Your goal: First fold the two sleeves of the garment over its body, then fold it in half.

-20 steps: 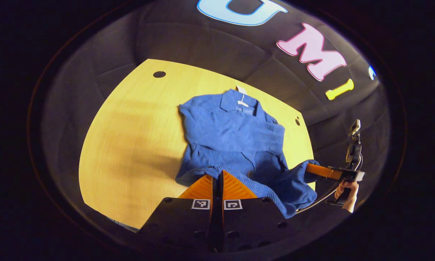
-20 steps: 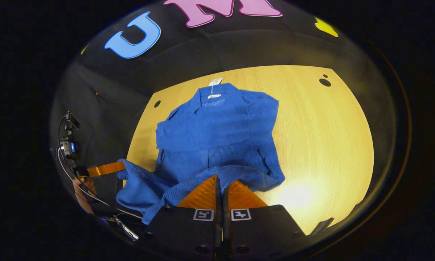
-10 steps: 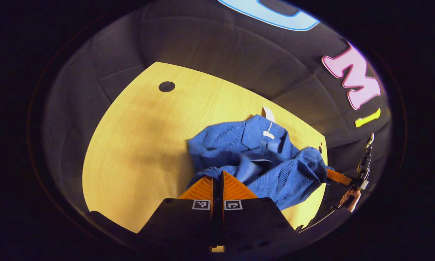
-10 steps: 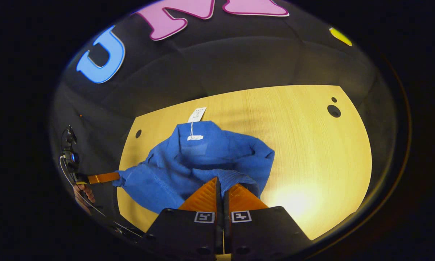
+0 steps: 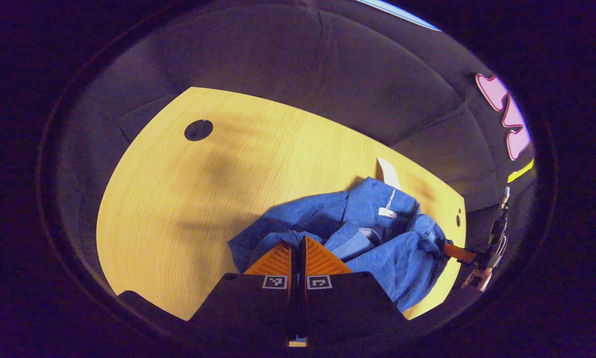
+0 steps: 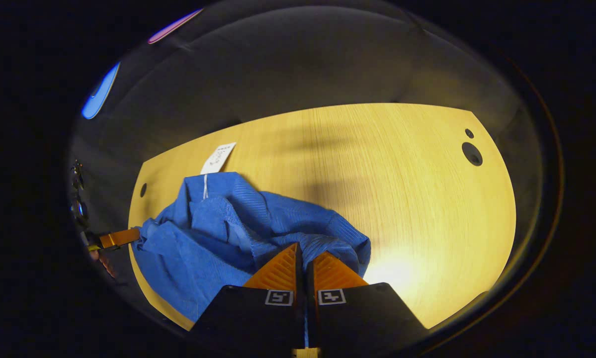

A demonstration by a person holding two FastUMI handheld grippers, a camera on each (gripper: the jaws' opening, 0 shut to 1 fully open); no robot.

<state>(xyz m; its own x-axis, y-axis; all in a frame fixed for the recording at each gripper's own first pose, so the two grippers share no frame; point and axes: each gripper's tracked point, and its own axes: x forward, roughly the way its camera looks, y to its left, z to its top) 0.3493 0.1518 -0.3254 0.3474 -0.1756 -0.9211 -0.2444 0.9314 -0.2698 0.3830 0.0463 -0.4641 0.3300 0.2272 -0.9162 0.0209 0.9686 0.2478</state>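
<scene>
1. The blue garment lies bunched on the wooden desk. It is doubled over on itself in loose folds rather than spread flat.
2. In the left gripper view, the garment sits toward the desk's right-hand side, reaching close to the right edge and the near edge. A wide stretch of bare wood lies to its left.
3. The left gripper has its two fingers drawn together with hardly a slit between them, and the ribbed edge of the garment is pinched at their tips.
4. The right gripper stands the same way: fingers nearly touching, with a ribbed fold of the blue cloth caught between them.
5. A white paper tag hangs on a thin string from the collar and lies flat on the wood just beyond the garment, toward the desk's far edge. The same tag shows in the left gripper view.
6. A small white label is sewn inside the collar.
7. In the left gripper view, far to the right past the desk's edge, a hand holds the other gripper, whose fingers reach into the cloth's right side.
8. A round dark hole sits near the desk's far left corner, and another hole near its far right corner.
</scene>
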